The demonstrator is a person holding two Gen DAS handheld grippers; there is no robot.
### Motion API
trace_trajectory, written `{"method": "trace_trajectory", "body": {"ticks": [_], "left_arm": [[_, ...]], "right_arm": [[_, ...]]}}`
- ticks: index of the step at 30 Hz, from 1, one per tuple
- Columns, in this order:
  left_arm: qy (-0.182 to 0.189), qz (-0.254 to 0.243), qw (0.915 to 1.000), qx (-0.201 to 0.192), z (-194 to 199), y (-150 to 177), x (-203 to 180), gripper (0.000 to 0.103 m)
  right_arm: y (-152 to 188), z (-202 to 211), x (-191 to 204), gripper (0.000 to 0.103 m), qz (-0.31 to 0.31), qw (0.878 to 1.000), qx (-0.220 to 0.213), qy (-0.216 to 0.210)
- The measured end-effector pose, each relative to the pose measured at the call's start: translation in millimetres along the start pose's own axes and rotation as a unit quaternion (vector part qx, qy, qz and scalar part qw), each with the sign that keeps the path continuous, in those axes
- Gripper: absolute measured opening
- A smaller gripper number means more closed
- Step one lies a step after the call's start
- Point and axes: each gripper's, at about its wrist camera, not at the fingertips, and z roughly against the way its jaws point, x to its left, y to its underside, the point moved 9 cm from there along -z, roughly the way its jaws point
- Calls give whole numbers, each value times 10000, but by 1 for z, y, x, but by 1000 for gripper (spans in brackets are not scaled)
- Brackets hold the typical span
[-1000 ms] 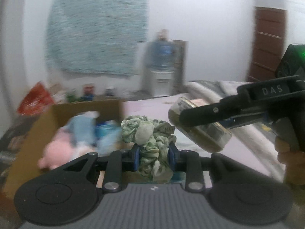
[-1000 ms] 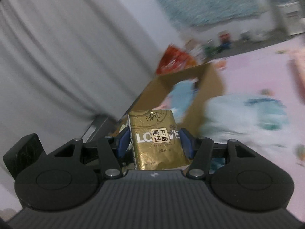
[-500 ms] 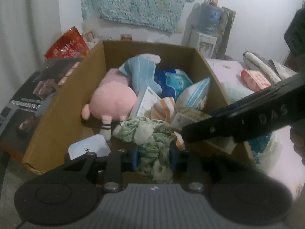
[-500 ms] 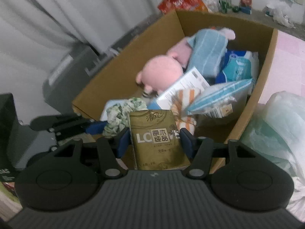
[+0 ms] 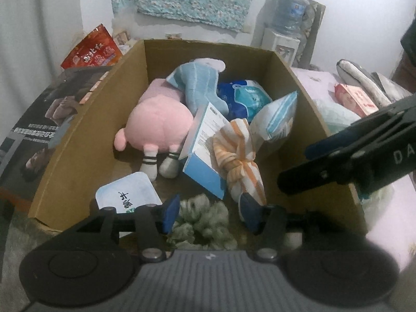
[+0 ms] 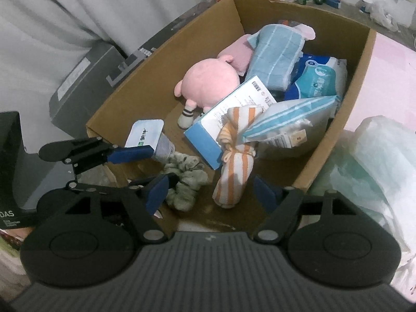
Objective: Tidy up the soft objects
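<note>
An open cardboard box (image 5: 208, 44) (image 6: 299, 10) holds a pink plush (image 5: 161, 127), a blue towel toy (image 5: 200, 85), an orange-striped cloth (image 5: 241, 161) (image 6: 234, 163) and several packs. My left gripper (image 5: 210, 213) hangs over the box's near end with its jaws opening. The green scrunchie (image 5: 202, 221) (image 6: 184, 179) lies loose below and between the pads, untouched. My right gripper (image 6: 212, 191) is beside it over the near corner, jaws opening, nothing between the pads. The gold tissue pack is gone from them; a brownish blur below may be it.
A red snack bag (image 5: 91, 49) and a dark printed carton (image 5: 39, 119) stand left of the box. A water dispenser (image 5: 283, 26) is at the back wall. A pale green plastic bag (image 6: 377, 161) and a red-and-white pack (image 5: 353, 98) lie on the pink surface to the right.
Both grippers came over the box and tipped downward. Both jaws widened: the scrunchie dropped out of the left pads and the gold pack left the right pads.
</note>
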Motion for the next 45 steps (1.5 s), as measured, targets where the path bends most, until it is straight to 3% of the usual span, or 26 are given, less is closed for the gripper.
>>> {"method": "trace_trajectory", "body": {"ticks": [6, 13, 19, 26, 34, 37, 45], "left_arm": [[-297, 9, 9986, -442, 19, -9, 6, 54], [-549, 227, 9950, -807, 35, -16, 19, 54], [-717, 228, 9931, -901, 35, -16, 25, 54], [-807, 260, 9924, -894, 31, -12, 29, 54], [-872, 372, 9911, -936, 34, -11, 39, 57], [-909, 371, 9906, -953, 34, -11, 42, 58], [-953, 443, 9900, -941, 34, -9, 50, 58]], "right_arm": [[-6, 9, 1, 70, -60, 9996, -253, -50], [-13, 13, 4, 47, -103, 9988, -446, -194], [-9, 0, 16, 39, 119, 9993, -287, -216], [-16, -35, 23, 36, 104, 9996, 43, -276], [6, -75, 21, 36, 508, 9955, 780, 148], [9, -77, 20, 36, 665, 9935, 870, 320], [3, -76, 35, 37, 802, 9931, 853, 59]]}}
